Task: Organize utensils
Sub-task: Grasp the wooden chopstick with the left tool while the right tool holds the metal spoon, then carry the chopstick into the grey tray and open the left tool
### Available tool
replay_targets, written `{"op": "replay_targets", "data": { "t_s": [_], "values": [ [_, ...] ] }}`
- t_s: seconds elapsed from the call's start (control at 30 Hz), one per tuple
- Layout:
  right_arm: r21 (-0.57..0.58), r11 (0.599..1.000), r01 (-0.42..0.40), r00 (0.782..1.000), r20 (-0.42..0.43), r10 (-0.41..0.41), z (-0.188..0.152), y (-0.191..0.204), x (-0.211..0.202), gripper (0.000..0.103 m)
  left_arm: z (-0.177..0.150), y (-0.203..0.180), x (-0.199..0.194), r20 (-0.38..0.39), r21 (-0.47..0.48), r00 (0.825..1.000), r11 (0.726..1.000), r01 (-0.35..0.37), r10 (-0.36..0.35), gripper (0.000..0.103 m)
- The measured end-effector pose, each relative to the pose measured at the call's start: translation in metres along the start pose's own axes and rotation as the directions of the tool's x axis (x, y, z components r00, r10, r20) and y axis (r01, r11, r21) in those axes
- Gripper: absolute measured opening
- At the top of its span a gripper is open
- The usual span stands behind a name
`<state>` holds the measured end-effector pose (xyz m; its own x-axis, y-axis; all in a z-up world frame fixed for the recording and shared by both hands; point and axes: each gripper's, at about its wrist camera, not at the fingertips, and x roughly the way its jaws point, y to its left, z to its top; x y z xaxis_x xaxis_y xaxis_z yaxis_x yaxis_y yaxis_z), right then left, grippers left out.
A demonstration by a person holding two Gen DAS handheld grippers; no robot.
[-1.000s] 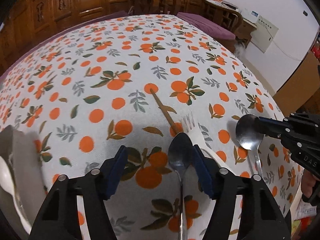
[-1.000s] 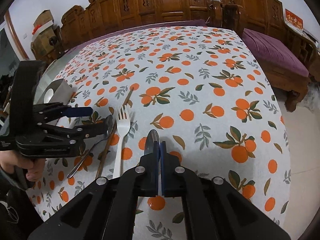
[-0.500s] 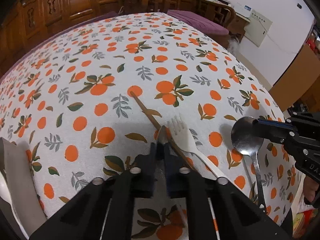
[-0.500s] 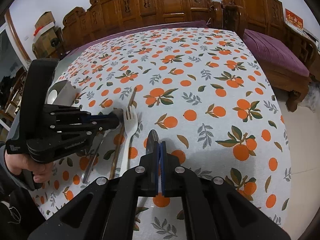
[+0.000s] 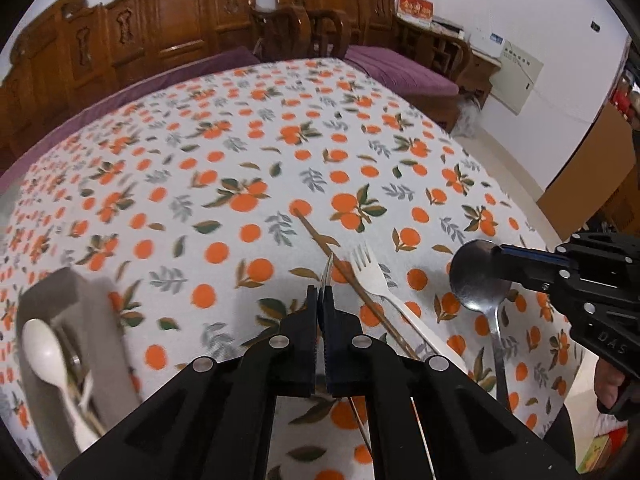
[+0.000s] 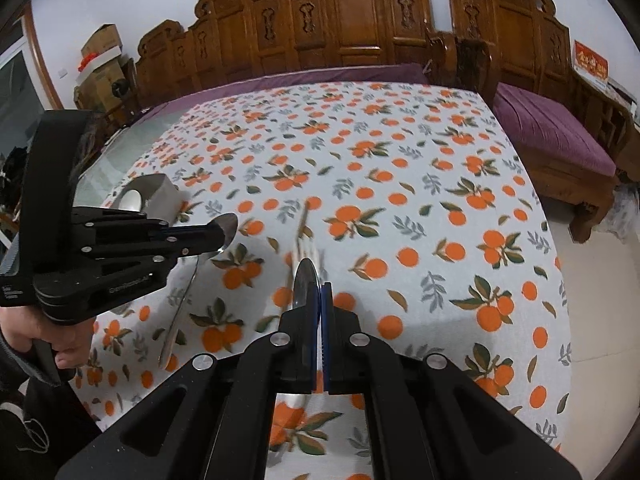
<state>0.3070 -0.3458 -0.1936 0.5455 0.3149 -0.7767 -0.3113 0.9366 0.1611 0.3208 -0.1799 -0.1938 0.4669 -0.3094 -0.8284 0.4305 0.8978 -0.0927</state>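
Note:
My left gripper (image 5: pixel 321 298) is shut on a metal spoon (image 5: pixel 327 270), seen edge-on and lifted above the tablecloth; it shows in the right wrist view (image 6: pixel 226 228) too. My right gripper (image 6: pixel 320 296) is shut on a second metal spoon (image 6: pixel 305 280), whose bowl shows in the left wrist view (image 5: pixel 478 276). A wooden chopstick (image 5: pixel 340 268) and a white plastic fork (image 5: pixel 378 280) lie on the cloth between the grippers. A grey utensil holder (image 5: pixel 76 344) at the left holds a white spoon (image 5: pixel 44 352) and other utensils.
The table has an orange-print cloth (image 5: pixel 240 168). Carved wooden benches with purple cushions (image 6: pixel 552 136) stand behind and to the right. The table's right edge (image 6: pixel 560 280) drops to the floor. Cardboard boxes (image 6: pixel 100 52) stand far left.
My left gripper closed on the spoon that lay between its fingers and lifted it off the cloth, swinging left so the holder came into view. My right gripper kept its spoon.

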Motion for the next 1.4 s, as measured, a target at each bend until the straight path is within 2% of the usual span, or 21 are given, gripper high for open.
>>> {"op": "replay_targets", "data": {
  "t_s": [0.23, 0.43, 0.8, 1.1, 1.4],
  "values": [
    [-0.04, 0.999, -0.002, 1.0, 0.022, 0.003, 0.012, 0.033, -0.01, 0.002, -0.006, 0.02, -0.042, 0.048, -0.02, 0.998, 0.999, -0.037, 0.038, 0.002],
    [-0.071, 0.997, -0.009, 0.999, 0.035, 0.012, 0.025, 0.064, -0.011, 0.002, -0.014, 0.052, -0.076, 0.088, -0.06, 0.993, 0.996, -0.068, 0.073, 0.002],
    [-0.129, 0.991, -0.026, 0.998, 0.05, 0.032, 0.047, 0.117, -0.006, 0.002, -0.029, 0.109, -0.113, 0.121, -0.13, 0.984, 0.985, -0.116, 0.132, 0.002],
    [-0.168, 0.985, -0.029, 0.997, 0.06, 0.039, 0.059, 0.145, -0.004, 0.002, -0.041, 0.152, -0.117, 0.114, -0.165, 0.975, 0.972, -0.17, 0.19, 0.002],
    [-0.179, 0.984, -0.026, 0.998, 0.059, 0.037, 0.064, 0.154, -0.004, 0.002, -0.054, 0.181, -0.089, 0.053, -0.166, 0.971, 0.961, -0.221, 0.233, 0.002]
  ]
}}
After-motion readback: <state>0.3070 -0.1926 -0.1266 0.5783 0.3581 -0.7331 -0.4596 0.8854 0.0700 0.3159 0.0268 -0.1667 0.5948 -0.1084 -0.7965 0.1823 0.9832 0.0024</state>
